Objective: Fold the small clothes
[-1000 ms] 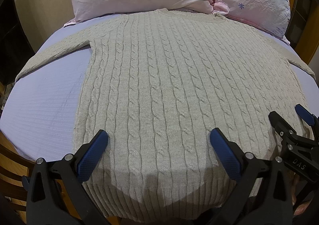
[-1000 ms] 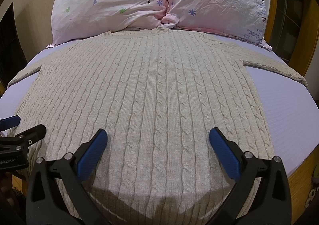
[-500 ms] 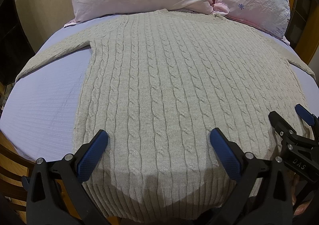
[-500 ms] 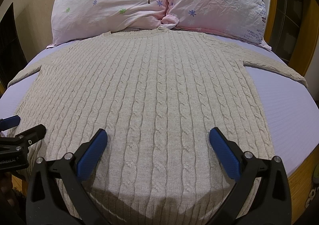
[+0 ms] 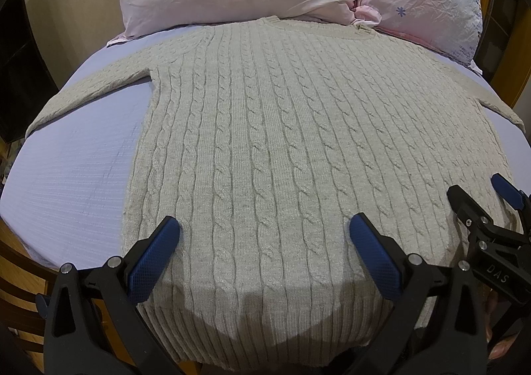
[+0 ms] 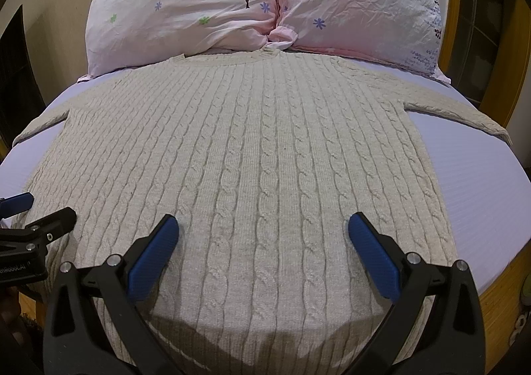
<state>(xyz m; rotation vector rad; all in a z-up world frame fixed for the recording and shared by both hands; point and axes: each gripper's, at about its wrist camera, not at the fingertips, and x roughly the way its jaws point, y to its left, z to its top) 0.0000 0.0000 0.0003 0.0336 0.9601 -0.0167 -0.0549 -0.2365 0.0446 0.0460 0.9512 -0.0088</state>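
Observation:
A beige cable-knit sweater (image 5: 282, 149) lies flat on the lavender bed, neck toward the pillows, both sleeves spread sideways; it also fills the right wrist view (image 6: 252, 169). My left gripper (image 5: 264, 232) is open and empty, hovering over the sweater's hem on its left half. My right gripper (image 6: 262, 229) is open and empty over the hem on its right half. The right gripper also shows at the right edge of the left wrist view (image 5: 481, 195), and the left gripper at the left edge of the right wrist view (image 6: 43, 209).
Two pink flowered pillows (image 6: 265, 3) lean at the head of the bed. The lavender sheet (image 5: 73, 176) shows bare on both sides of the sweater (image 6: 481, 182). A wooden bed frame (image 6: 501, 278) runs along the near edge and the right side.

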